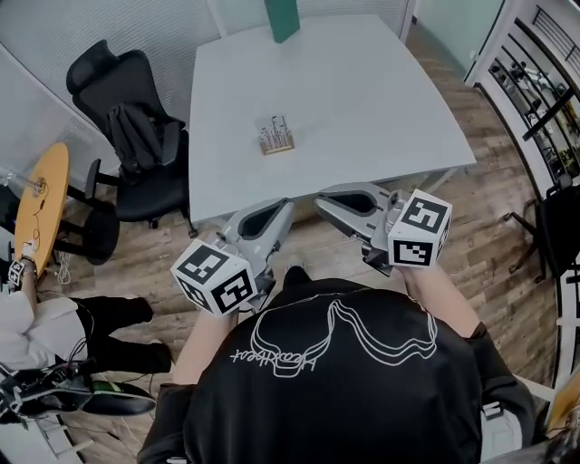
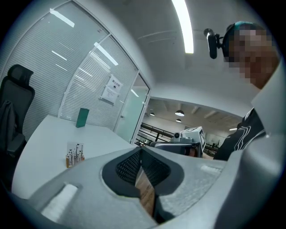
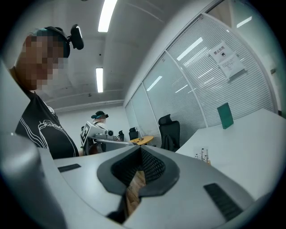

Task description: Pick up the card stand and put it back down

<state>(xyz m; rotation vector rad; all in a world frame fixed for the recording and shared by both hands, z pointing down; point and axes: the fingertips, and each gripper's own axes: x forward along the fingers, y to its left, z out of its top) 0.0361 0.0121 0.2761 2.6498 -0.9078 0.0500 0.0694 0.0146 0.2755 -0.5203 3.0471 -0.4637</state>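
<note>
The card stand (image 1: 275, 135) is a small wooden base with a printed card, standing near the middle of the white table (image 1: 362, 109). It also shows small in the left gripper view as the card stand (image 2: 74, 154) and in the right gripper view as the card stand (image 3: 202, 155). My left gripper (image 1: 288, 210) and right gripper (image 1: 319, 201) are both held close to the person's chest, off the table's near edge. Their tips point toward each other. Both are shut with nothing between the jaws.
A teal box (image 1: 283, 18) stands at the table's far edge. A black office chair (image 1: 136, 136) sits left of the table, with a round yellow side table (image 1: 41, 204) beyond it. Another person (image 1: 54, 326) sits at lower left. Metal railing (image 1: 544, 91) runs along the right.
</note>
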